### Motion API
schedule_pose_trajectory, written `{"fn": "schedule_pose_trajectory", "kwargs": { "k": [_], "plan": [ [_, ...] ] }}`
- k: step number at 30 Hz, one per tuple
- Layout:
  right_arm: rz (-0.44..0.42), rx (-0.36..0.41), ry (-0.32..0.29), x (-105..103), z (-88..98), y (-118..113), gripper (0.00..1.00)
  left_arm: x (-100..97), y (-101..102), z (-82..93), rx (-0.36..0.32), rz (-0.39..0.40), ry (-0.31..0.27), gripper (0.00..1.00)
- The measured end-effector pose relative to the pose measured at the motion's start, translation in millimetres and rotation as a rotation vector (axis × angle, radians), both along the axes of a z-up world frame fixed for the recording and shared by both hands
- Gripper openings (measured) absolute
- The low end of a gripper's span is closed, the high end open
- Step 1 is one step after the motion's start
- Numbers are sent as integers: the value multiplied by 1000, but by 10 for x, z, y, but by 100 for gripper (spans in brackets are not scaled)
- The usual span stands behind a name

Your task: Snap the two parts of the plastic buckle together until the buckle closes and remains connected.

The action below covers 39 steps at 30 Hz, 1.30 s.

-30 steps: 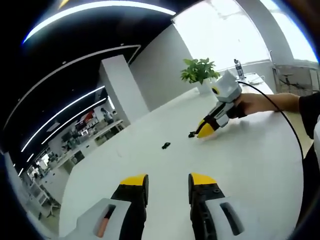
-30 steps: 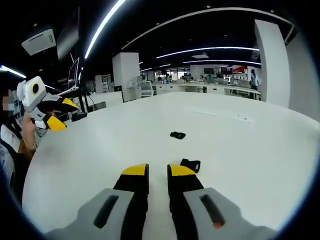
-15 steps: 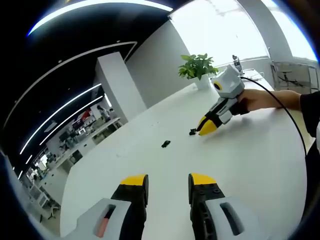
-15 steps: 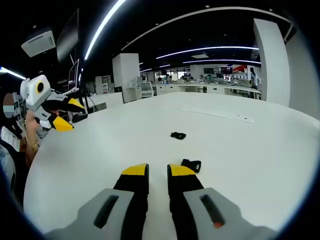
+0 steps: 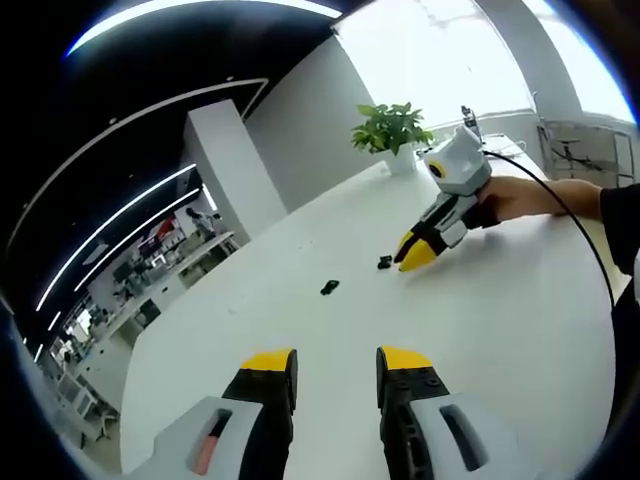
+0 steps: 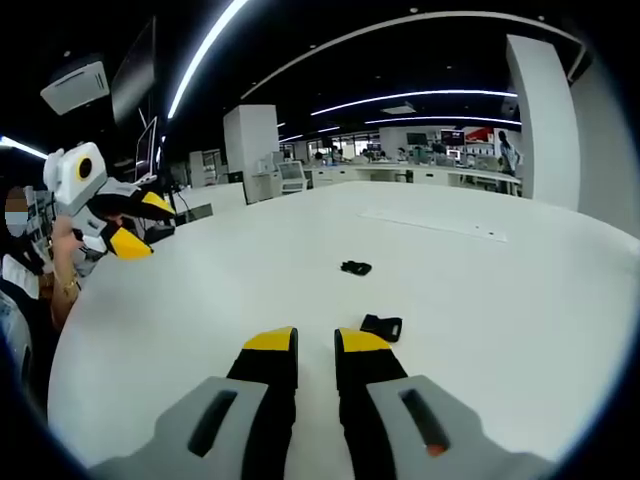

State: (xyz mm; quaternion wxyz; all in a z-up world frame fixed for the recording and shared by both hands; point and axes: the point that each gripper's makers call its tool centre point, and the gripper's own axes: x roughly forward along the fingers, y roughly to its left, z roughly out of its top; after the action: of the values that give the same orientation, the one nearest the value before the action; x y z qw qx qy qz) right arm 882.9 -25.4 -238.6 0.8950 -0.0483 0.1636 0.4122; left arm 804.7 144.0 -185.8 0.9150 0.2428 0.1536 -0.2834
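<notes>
Broad white table (image 6: 250,270) in dim, strip-lit open office.

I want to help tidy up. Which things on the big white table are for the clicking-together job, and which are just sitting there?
For the job:
- near buckle piece, beside the right gripper
- far buckle piece, lying apart from it
- left gripper, open and holding nothing

Just sitting there:
- potted plant
- bottle at the far edge of the table

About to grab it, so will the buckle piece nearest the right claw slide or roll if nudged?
The near buckle piece looks flat and low, so rolling seems unlikely. It is small on a smooth white table, so it would probably skid. Likely light, stiff plastic.
</notes>
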Motion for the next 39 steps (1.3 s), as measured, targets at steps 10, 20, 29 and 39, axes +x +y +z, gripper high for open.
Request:
{"fn": "schedule_pose_trajectory", "kwargs": {
  "k": [10, 20, 29, 39],
  "plan": [
    [0, 1, 14, -8, -30, 10, 15, 83, 3, -22, 35, -8, 21, 32],
    [1, 4, 24, -17, -46, 19, 15, 168, 14, -136, 45, -9, 59, 31],
    [-1, 4, 29, -26, -61, 16, 15, 178, -12, -165, 43, -22, 77, 31],
    [-1, 3, 30, -18, -59, 3, 15, 240, -51, -150, 73, -30, 79, 31]
  ]
}}
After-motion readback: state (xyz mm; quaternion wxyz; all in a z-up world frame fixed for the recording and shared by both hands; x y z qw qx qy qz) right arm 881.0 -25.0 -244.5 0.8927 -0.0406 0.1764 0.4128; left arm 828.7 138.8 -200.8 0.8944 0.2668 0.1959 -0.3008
